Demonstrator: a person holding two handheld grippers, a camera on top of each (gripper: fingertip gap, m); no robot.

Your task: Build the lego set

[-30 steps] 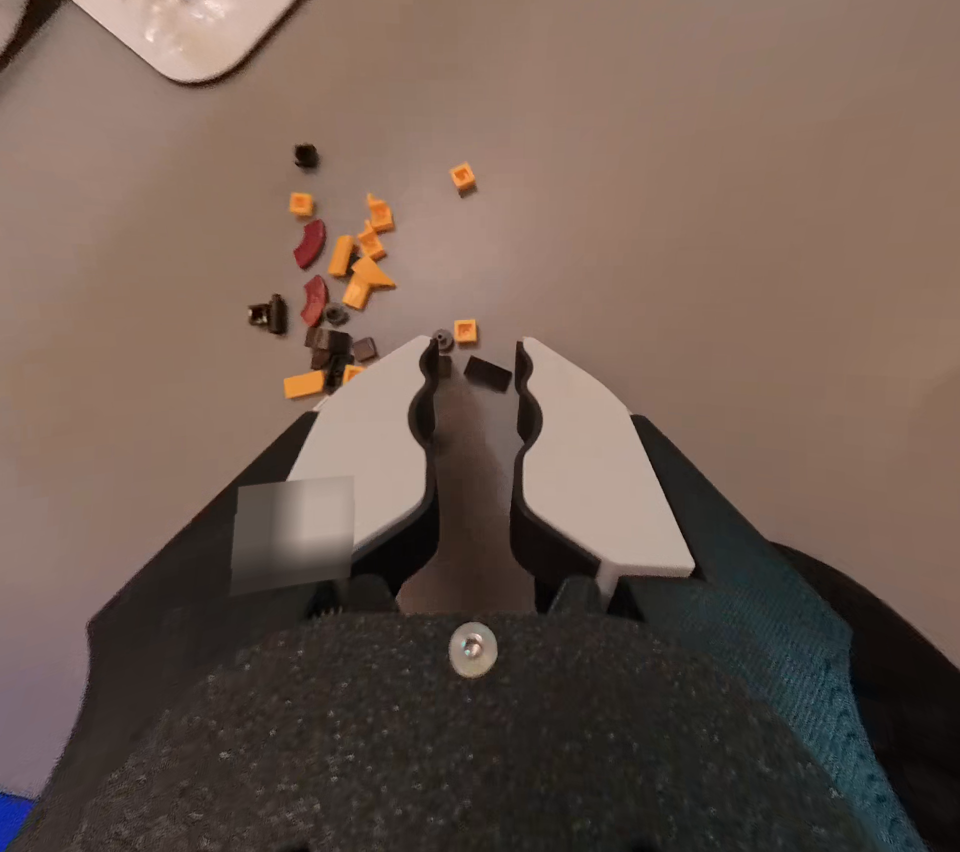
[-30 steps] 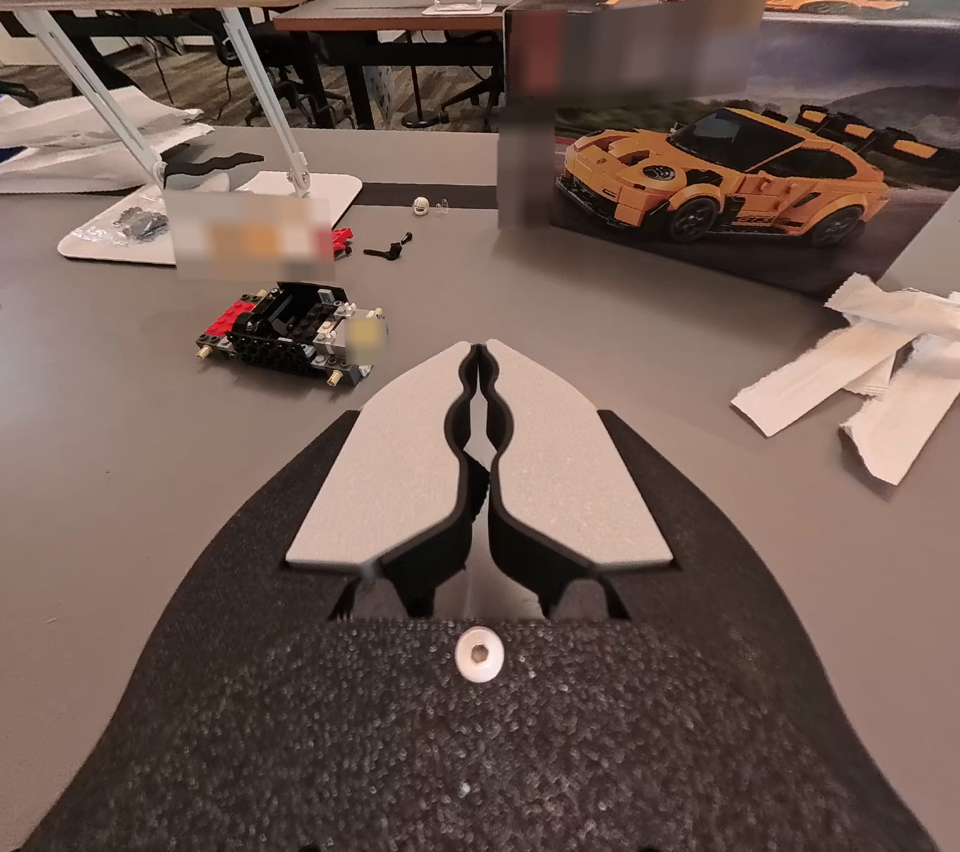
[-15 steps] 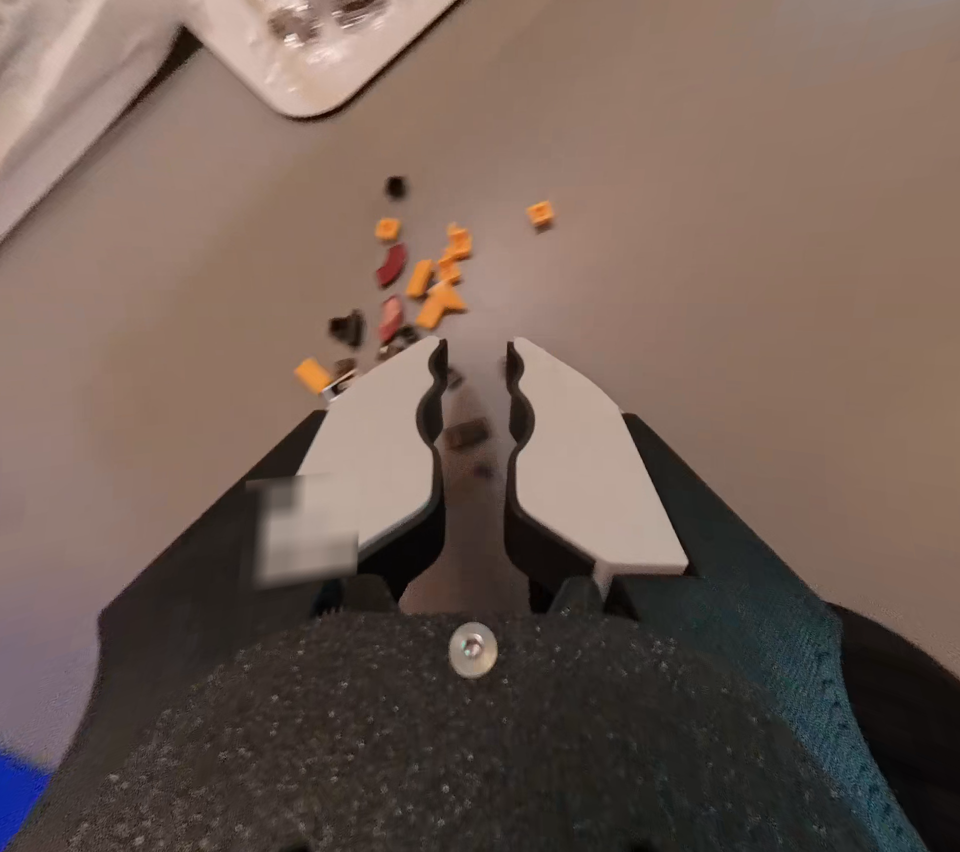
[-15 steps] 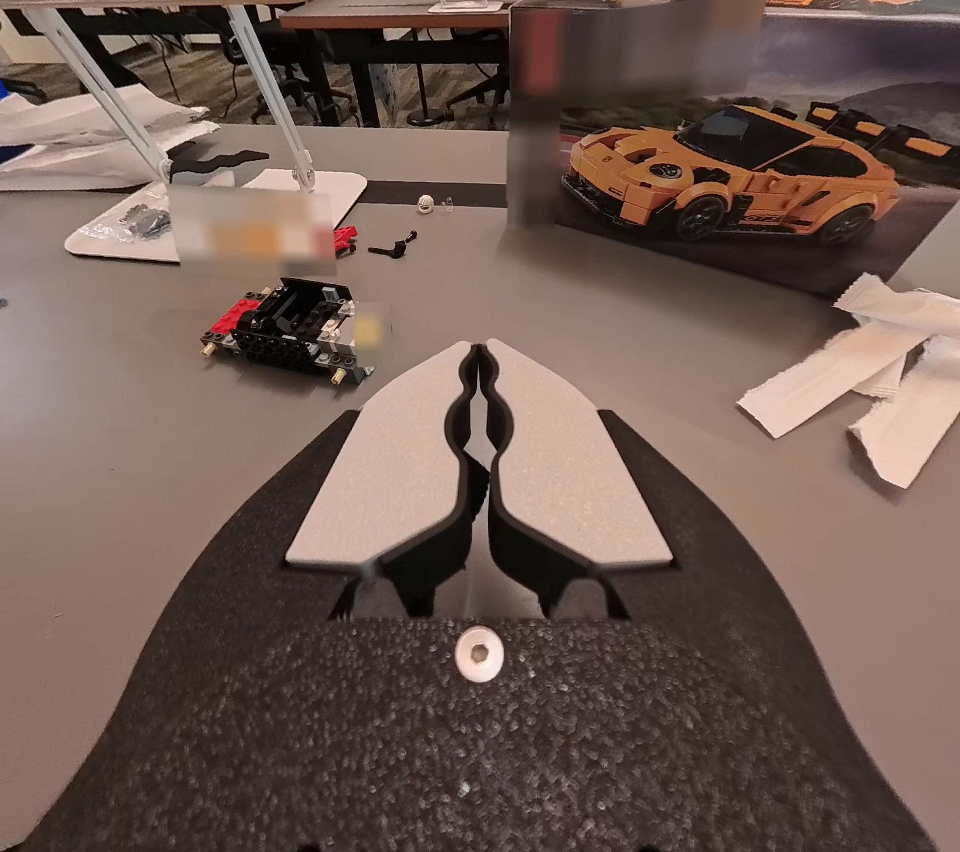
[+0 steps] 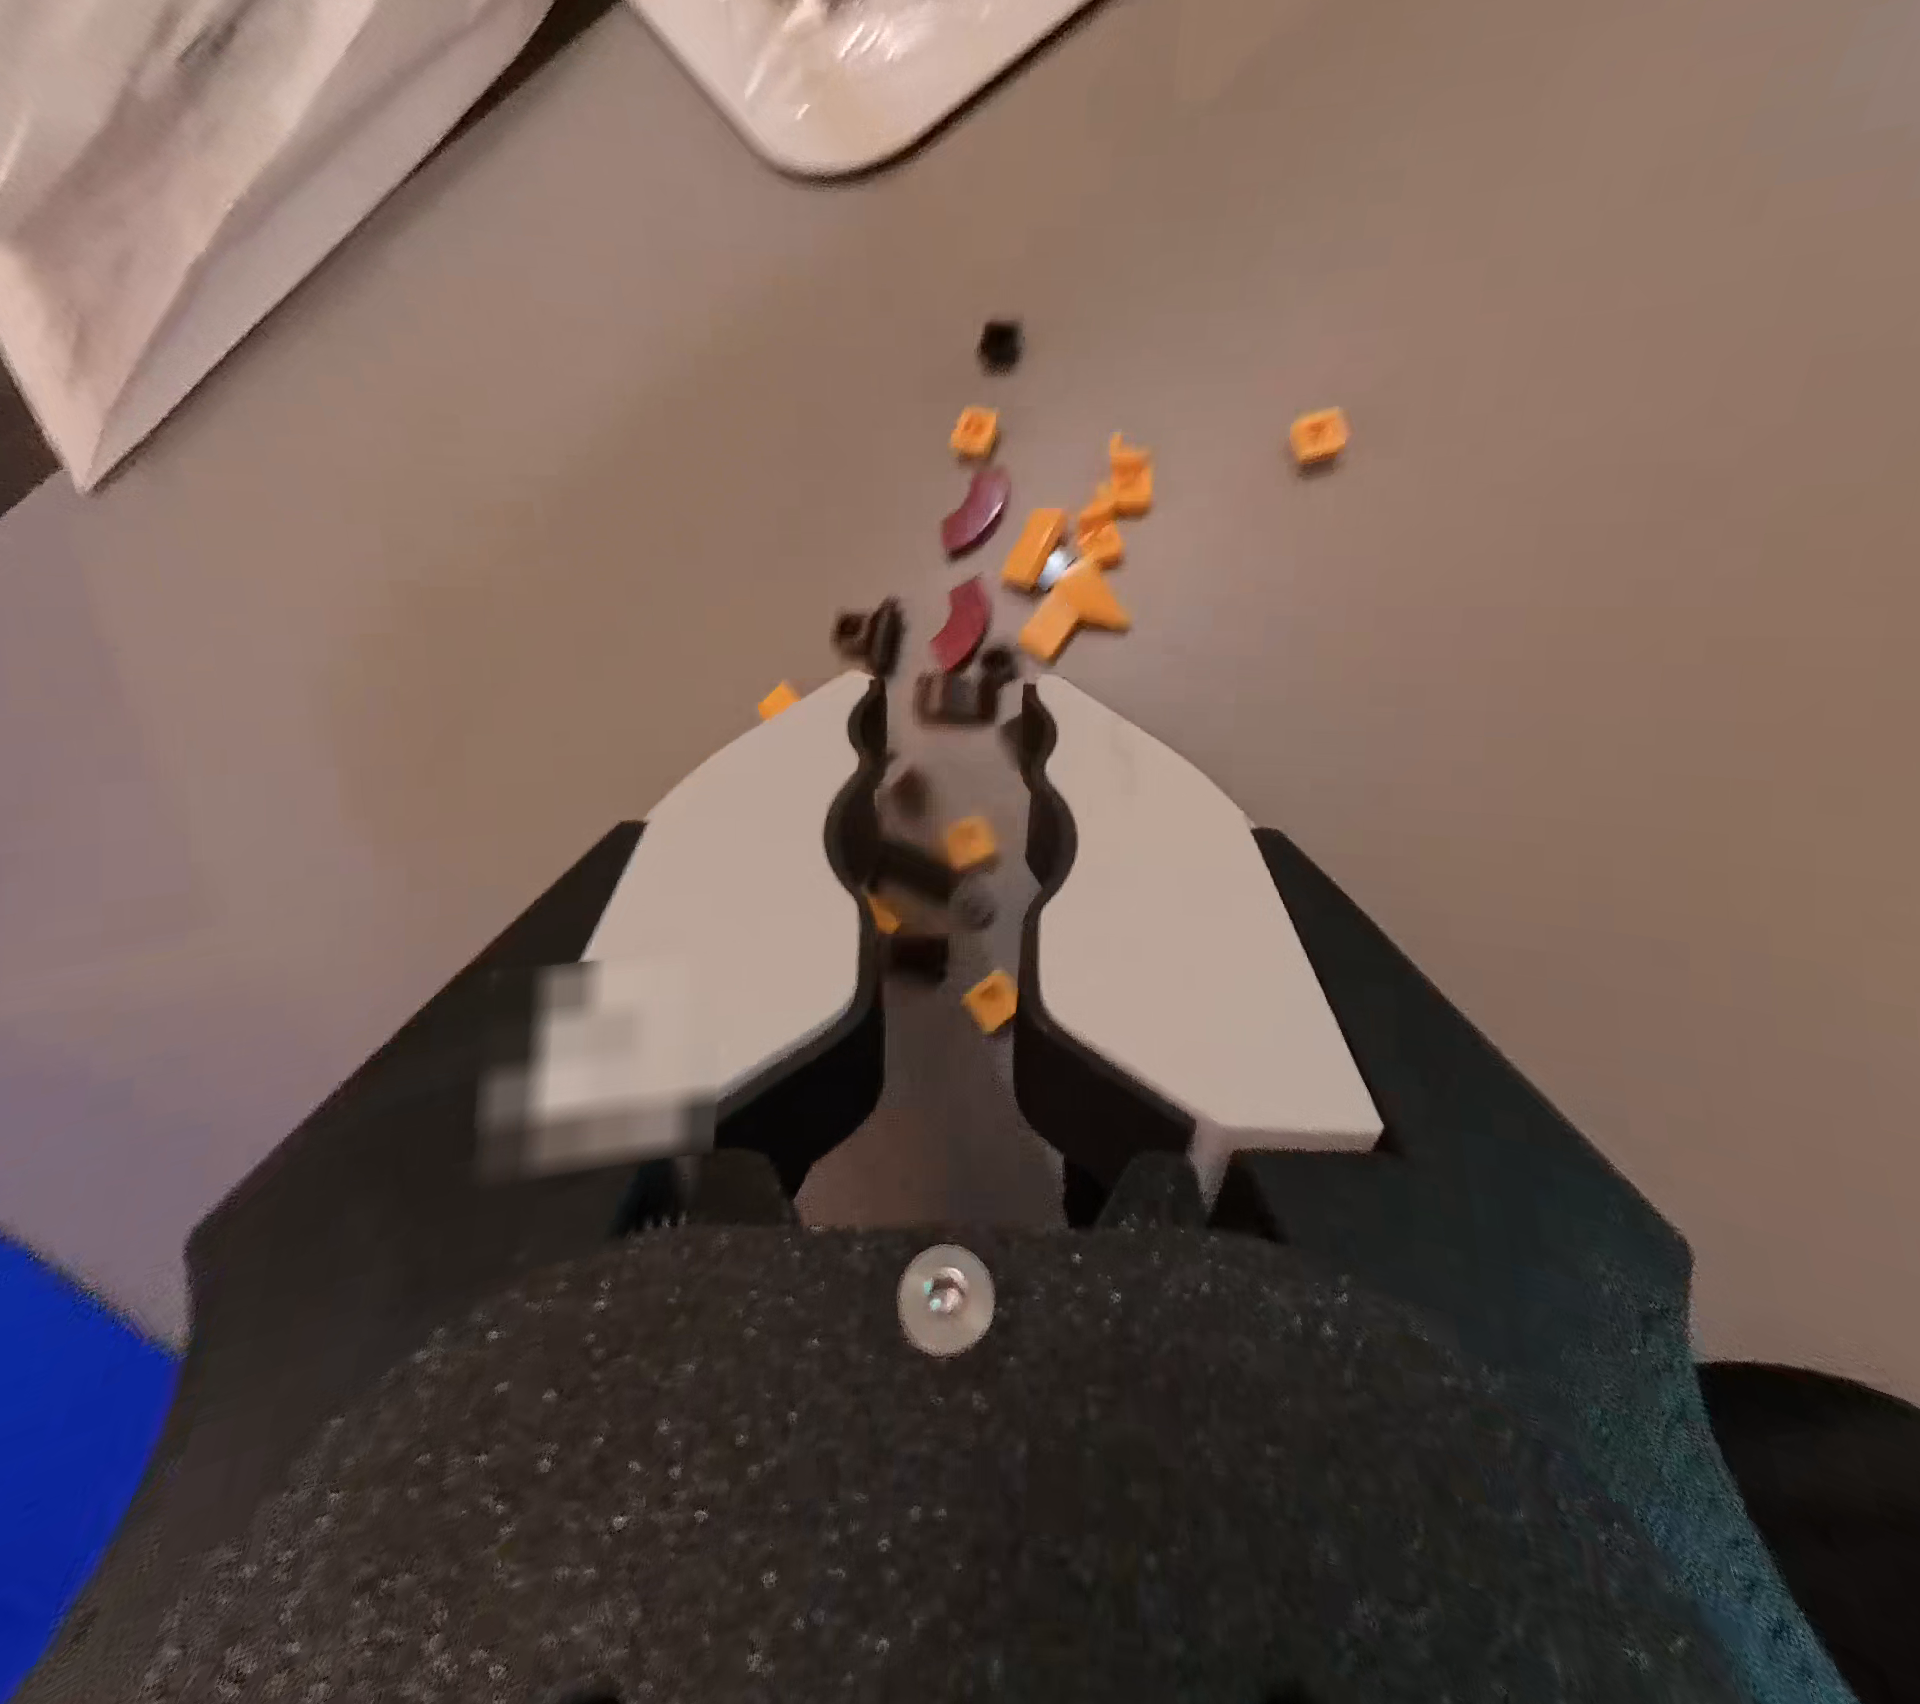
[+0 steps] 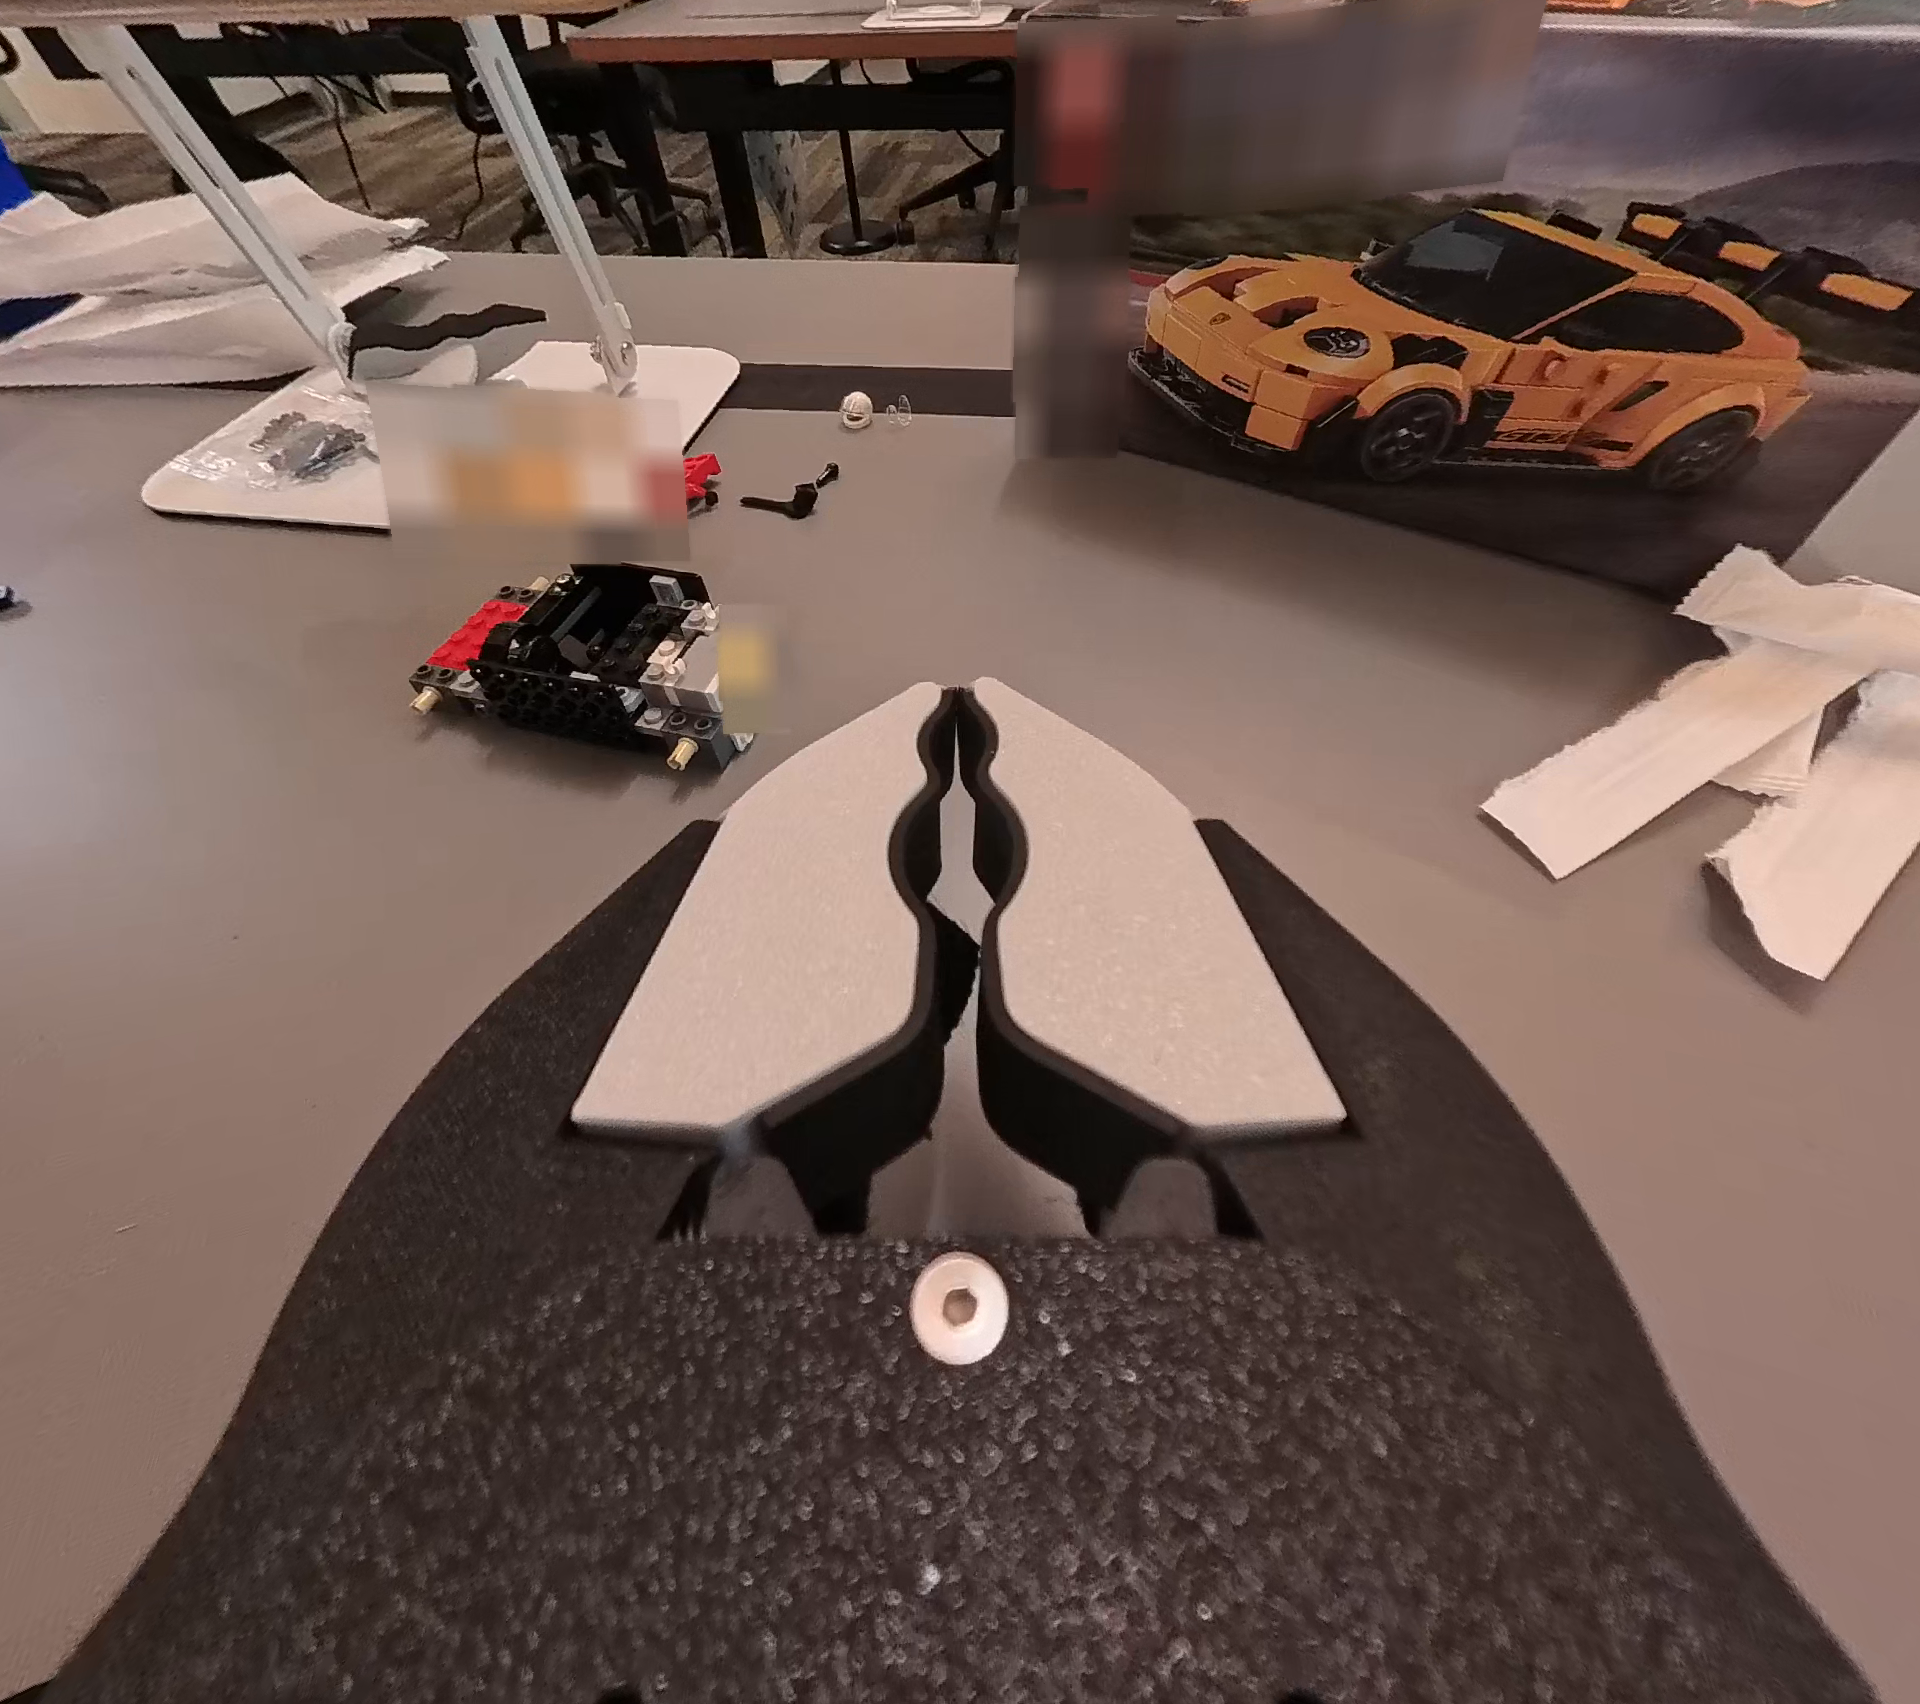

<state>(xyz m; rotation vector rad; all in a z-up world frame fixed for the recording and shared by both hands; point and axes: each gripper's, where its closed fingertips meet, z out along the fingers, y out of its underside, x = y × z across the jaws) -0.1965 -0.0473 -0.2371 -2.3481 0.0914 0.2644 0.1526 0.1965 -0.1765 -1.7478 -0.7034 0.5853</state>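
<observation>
While your left hand-held gripper (image 5: 951,698) hung released over loose bricks (image 5: 1049,553) on the counter (image 5: 1455,511), your right hand-held gripper (image 6: 957,698) was clenched empty near the chassis (image 6: 582,667).

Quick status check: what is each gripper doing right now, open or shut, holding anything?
Left gripper: open, empty, hovering over the loose orange and dark lego pieces.
Right gripper: shut, holding nothing visible.

Left gripper (image 5: 951,693) moved forward over the scattered small orange, black and dark-red plastic bricks (image 5: 1023,558); several now show between its parted fingers. Ahead, white rounded-corner base plate (image 5: 894,127) looms closer. Right gripper view shifted only slightly.
</observation>
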